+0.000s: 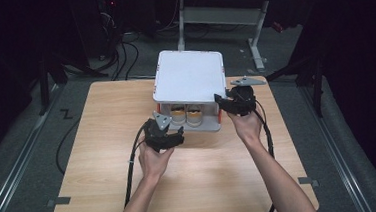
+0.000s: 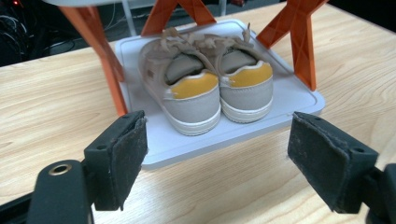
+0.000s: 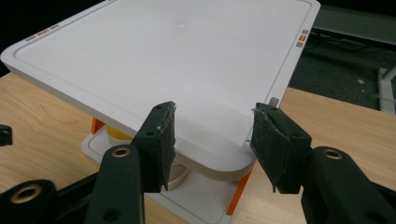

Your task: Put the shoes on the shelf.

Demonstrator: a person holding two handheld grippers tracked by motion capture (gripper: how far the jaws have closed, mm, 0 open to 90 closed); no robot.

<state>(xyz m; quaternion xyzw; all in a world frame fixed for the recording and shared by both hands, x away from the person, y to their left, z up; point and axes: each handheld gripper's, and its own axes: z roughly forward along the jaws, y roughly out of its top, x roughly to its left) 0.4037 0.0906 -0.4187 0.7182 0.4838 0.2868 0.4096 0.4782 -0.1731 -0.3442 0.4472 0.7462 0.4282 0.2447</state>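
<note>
A white two-tier rack [image 1: 189, 76] on orange legs [image 2: 301, 42] stands at the far middle of the wooden table [image 1: 206, 185]. On its lower tray [image 2: 289, 93] sits a pair of grey shoes [image 2: 191, 93] with yellow heel patches, heels toward me. My left gripper [image 1: 175, 137] hovers low just in front of that tray, open, its pads [image 2: 126, 158] apart and nothing between them. My right gripper [image 1: 223, 101] is at the near right corner of the top shelf [image 3: 163, 46], open, with its jaws on either side of that rounded corner and slightly above it.
Behind the table, on the grey floor, are a desk frame [image 1: 256, 36] and loose cables [image 1: 122, 55]. Cables [image 1: 130, 170] trail from both grippers across the table toward the front edge. Bare wood lies left, right and in front of the rack.
</note>
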